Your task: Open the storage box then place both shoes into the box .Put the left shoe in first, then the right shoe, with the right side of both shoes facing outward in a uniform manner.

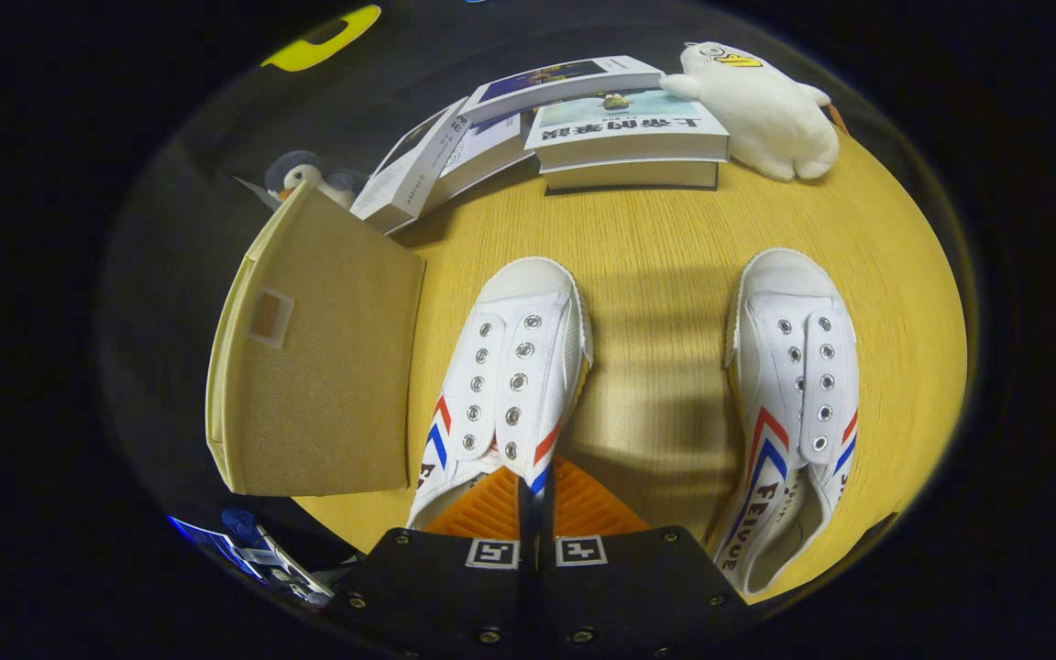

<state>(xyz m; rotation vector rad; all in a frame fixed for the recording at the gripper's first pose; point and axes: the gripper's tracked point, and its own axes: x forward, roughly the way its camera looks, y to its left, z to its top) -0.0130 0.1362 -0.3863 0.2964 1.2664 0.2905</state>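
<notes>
Shoes on wooden table, fingers gripping one.

Two white shoes lie apart, toes pointing away; beside the nearer stands a tan box, seemingly closed.

The right shoe carries the brand word "FEIYUE" in dark letters down its side, below red and blue chevrons. On the left shoe, dark letters show at the near end of its side too, but too little of them shows to read. The far book on the tabletop has a line of Chinese characters on its cover, seen upside down and too small to make out. The books to its left carry small print on their covers, too small to read. Two square coded markers sit on the hand-held gripper; the side of the left shoe sits pinched between its closed fingers.
</notes>
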